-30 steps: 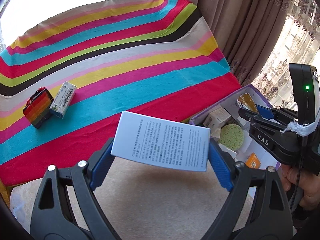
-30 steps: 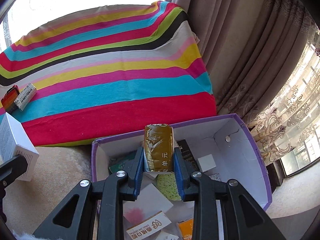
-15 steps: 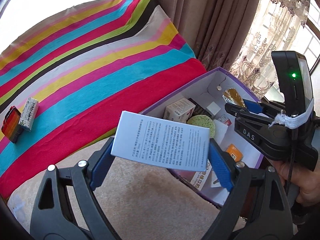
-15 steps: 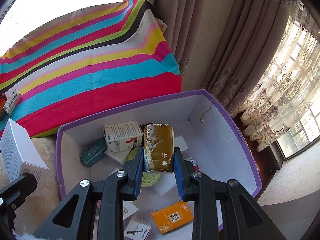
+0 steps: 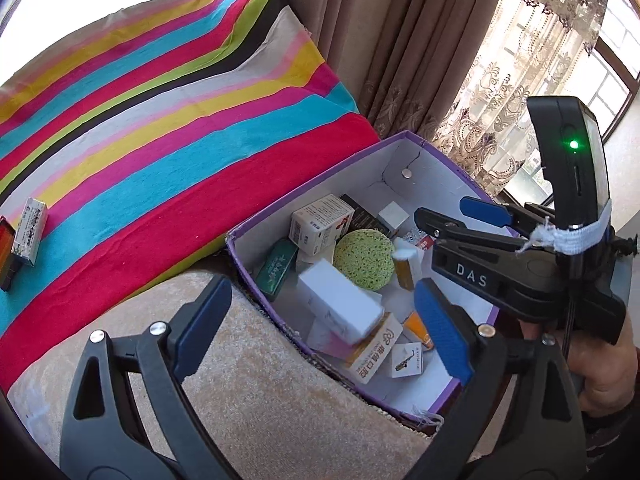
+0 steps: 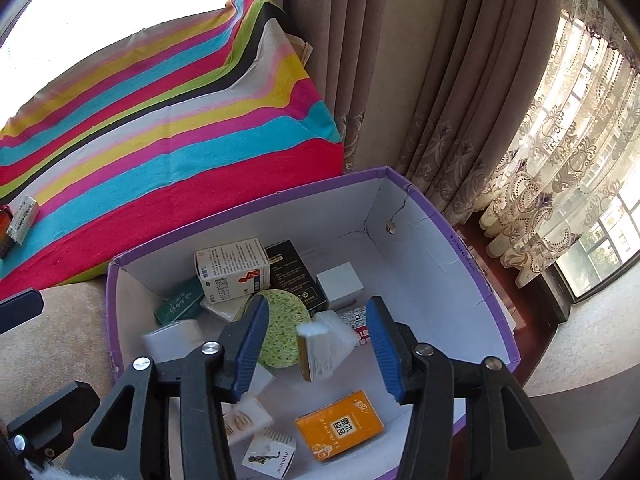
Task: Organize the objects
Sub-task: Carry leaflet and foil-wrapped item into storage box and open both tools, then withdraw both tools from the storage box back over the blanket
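Observation:
A purple box [image 5: 304, 190] [image 6: 460, 236] with white inner walls holds several small packages and a green sponge [image 5: 363, 259] [image 6: 280, 332]. My left gripper [image 5: 320, 320] is open and empty above the box's near corner; a white carton [image 5: 340, 304] blurs just below it inside the box, also in the right wrist view [image 6: 172, 338]. My right gripper [image 6: 316, 340] is open over the box; a gold packet [image 6: 316, 350] blurs between its fingers, apart from them, also in the left wrist view [image 5: 404, 270]. The right gripper [image 5: 460, 220] shows at the right.
A striped cloth [image 5: 160, 120] covers the surface left of the box, bearing a small white box [image 5: 30, 226] and a rainbow block [image 5: 6, 254]. Beige carpeted surface [image 5: 260, 380] lies in front. Curtains [image 6: 460, 80] and a window stand behind.
Both grippers opened over the box. The white carton left the left gripper and the gold packet left the right gripper; both are dropping into the box.

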`<state>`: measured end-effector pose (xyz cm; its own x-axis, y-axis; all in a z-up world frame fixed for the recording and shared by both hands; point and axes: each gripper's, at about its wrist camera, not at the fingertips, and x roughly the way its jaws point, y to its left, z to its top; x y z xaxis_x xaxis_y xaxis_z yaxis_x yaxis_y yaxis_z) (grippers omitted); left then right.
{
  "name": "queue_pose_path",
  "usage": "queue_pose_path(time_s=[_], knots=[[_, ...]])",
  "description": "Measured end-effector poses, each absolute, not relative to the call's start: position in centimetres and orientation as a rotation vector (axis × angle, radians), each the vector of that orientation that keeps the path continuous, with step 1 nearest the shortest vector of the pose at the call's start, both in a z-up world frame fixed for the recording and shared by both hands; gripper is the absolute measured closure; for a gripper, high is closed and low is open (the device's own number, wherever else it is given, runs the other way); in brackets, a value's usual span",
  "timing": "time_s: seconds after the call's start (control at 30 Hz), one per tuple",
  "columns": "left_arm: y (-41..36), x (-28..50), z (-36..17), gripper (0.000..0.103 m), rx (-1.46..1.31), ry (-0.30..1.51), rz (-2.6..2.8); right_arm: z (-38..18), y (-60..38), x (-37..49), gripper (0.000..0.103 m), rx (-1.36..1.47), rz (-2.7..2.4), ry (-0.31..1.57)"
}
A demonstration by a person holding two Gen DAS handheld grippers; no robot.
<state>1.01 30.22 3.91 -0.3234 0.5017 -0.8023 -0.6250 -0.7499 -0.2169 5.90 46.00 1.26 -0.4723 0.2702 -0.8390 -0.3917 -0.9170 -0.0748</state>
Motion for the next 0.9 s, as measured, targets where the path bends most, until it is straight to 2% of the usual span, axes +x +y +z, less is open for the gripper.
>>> queue_pose_path(time_s=[0.17, 0.37, 0.67, 0.9], knots=[[27.8, 0.3, 3.8, 0.009, -1.253, 0.173, 2.191, 1.5, 44.2, 5.1, 0.043, -1.343, 2.439, 0.173], [22.4, -1.1, 4.4, 0.009, -1.285, 0.093, 2.347, 1.5, 40.0, 3.7, 0.038, -1.383, 2.517, 0.19], [14.2, -2.3, 4.7, 0.009, -1.331, -0.011, 2.564, 2.0, 32.3, 1.3, 0.038, -1.444, 2.668, 0.165], [10.4, -2.6, 4.4, 0.009, -1.392, 0.004, 2.681, 2.1, 27.7, 0.0, 0.038, -1.497, 2.745, 0.103]])
